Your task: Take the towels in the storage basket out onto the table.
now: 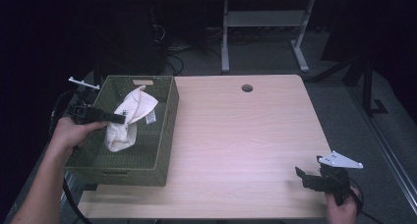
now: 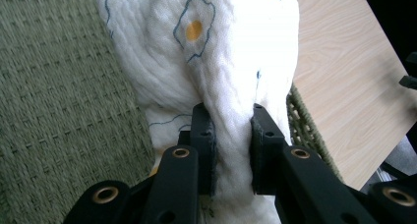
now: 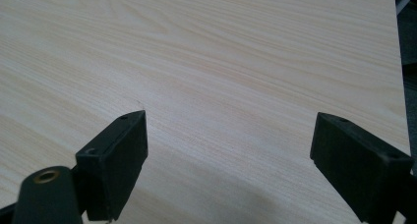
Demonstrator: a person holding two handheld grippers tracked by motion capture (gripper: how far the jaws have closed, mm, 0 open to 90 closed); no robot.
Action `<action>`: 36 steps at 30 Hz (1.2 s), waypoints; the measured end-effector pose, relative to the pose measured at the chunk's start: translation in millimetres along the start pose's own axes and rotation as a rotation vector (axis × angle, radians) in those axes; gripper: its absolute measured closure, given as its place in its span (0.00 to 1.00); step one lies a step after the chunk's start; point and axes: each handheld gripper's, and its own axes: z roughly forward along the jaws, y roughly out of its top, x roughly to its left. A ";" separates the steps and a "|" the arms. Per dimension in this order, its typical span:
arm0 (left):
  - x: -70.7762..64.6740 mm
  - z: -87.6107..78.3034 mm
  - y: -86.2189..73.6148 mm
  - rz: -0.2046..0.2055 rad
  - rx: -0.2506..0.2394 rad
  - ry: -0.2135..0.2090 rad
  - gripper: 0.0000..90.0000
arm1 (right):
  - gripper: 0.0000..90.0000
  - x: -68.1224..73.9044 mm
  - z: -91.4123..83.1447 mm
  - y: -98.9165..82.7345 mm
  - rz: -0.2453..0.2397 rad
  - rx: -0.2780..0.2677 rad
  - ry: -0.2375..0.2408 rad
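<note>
The pale wood-grain surface (image 1: 236, 145) has a small round hole (image 1: 247, 88) near its far edge and lies mostly bare. On its left end stands a rectangular olive-green woven basket (image 1: 164, 135) with a slot handle in its far wall; the basket's near left corner hangs past the surface's edge.

Inside the basket is a crumpled white quilted cloth (image 1: 129, 118). It rises from the basket floor in a loose bunch, with one flap reaching toward the far wall and a small tag at its right side. In the left gripper view the cloth (image 2: 231, 52) shows a puckered, stitched texture and thin blue outline prints, one a rounded shape with an orange dot in its middle.

The left hand-held gripper (image 1: 118, 118) reaches into the basket from the left, and its black jaws are clamped on a fold of the cloth, which bulges above the left hand-held gripper (image 2: 232, 145) in its own view.

The right hand-held gripper (image 1: 304, 177) is held just above the surface's near right corner, well apart from the basket. In the right gripper view the right hand-held gripper (image 3: 228, 160) has its jaws spread wide with only bare wood between them.
</note>
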 end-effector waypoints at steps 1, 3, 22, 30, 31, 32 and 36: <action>-2.3 -2.2 1.4 0.006 -0.008 -0.004 0.84 | 0.15 -0.3 -0.2 0.0 0.004 0.000 0.000; -7.9 -6.5 4.1 0.016 -0.023 -0.014 0.84 | 0.15 0.0 -0.8 0.2 0.000 0.001 0.002; -44.9 -6.2 28.8 0.083 -0.052 -0.090 0.84 | 0.15 0.2 -2.8 0.4 -0.001 -0.004 0.003; -58.7 -0.3 37.5 0.105 -0.050 -0.101 0.84 | 0.15 0.6 -2.6 0.6 0.000 -0.005 0.003; -59.7 0.7 38.4 0.108 -0.045 -0.104 0.84 | 0.15 0.6 -2.5 0.9 -0.001 -0.007 0.004; -61.9 2.8 39.7 0.110 -0.044 -0.108 0.84 | 0.15 0.6 -2.5 1.2 -0.005 -0.008 0.004; -66.2 6.8 41.9 0.123 -0.033 -0.111 0.84 | 0.15 1.8 -2.2 1.5 -0.006 -0.008 0.007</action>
